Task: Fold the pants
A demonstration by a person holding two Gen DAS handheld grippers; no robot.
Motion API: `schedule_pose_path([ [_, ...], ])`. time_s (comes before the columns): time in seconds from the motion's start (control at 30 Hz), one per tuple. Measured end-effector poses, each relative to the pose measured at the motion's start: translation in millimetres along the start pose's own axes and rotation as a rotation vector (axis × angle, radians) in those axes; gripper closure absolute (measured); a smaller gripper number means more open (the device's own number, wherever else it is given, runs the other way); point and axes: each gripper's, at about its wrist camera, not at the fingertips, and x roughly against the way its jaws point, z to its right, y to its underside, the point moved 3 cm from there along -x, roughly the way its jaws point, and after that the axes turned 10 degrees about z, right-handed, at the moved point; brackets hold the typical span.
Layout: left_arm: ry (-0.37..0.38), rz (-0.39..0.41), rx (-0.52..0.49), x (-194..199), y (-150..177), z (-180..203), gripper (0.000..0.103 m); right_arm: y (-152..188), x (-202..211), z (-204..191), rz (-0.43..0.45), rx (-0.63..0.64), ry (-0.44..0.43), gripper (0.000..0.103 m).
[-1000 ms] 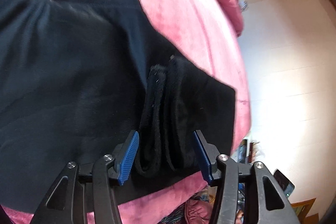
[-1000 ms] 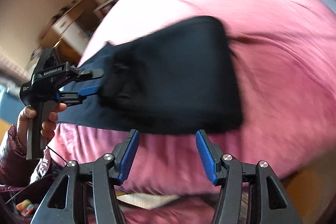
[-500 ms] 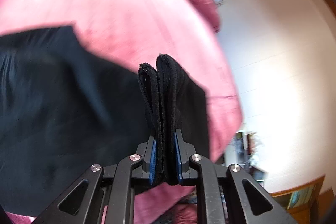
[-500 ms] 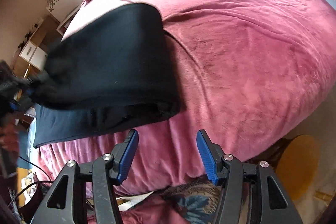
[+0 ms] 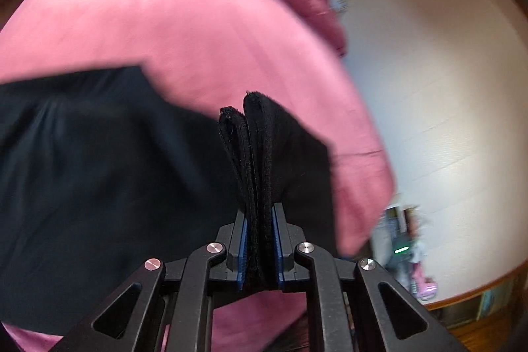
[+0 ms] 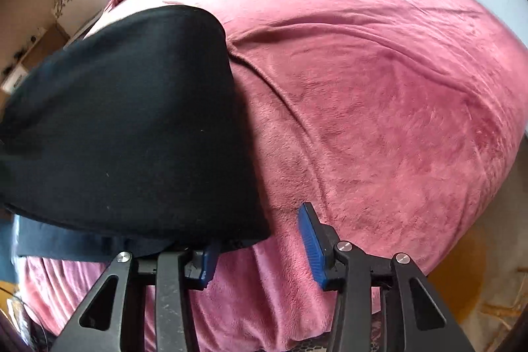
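The black pants point(image 5: 99, 170) lie on a pink velvet blanket point(image 5: 198, 32). My left gripper point(image 5: 259, 248) is shut on a bunched stack of their hems, which stands up between the blue pads. In the right wrist view the pants point(image 6: 125, 127) are a folded black mass raised at the left, over the blanket point(image 6: 379, 94). My right gripper point(image 6: 260, 243) is open at the pants' near right corner. The cloth overhangs its left finger point(image 6: 206, 266); its right finger point(image 6: 312, 240) is over bare blanket.
The bed's edge drops off at the right in the left wrist view, with a white wall point(image 5: 445, 88) and cluttered floor items point(image 5: 409, 253) beyond. A round yellow stool point(image 6: 462, 279) stands below the bed at the right in the right wrist view. Shelves point(image 6: 23, 55) are far left.
My left gripper closed on the bunched pants hems and lifted them. My right gripper moved in close to the near right corner of the folded pants, still open.
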Motion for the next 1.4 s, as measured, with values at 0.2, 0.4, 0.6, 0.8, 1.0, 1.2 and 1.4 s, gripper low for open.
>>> schedule_pose_path([
  [0.2,-0.044,-0.044,0.131,-20,35,-54,0.090,2,-4,-7,-0.007,0.009,-0.007,0.056],
  [0.4,0.011,-0.026,0.151,-10,23,-52,0.073,3,-3,-10,-0.008,-0.019,-0.020,0.053],
  [0.6,0.053,0.008,0.260,-22,-10,-58,0.067,3,-8,-3,-0.008,-0.031,-0.024,0.052],
  [0.8,0.018,-0.030,0.259,-42,-27,-63,0.077,4,-5,-5,-0.008,-0.034,-0.024,0.051],
  [1.0,-0.038,0.081,0.055,-29,-28,-28,0.092,3,-5,-5,-0.007,-0.035,-0.034,0.047],
  [1.2,-0.253,0.033,-0.095,-59,-11,-37,0.091,3,-6,-7,-0.009,-0.023,-0.030,0.043],
  [1.4,-0.252,0.048,-0.061,-47,-5,-35,0.087,2,-3,-9,-0.027,-0.008,-0.033,0.042],
])
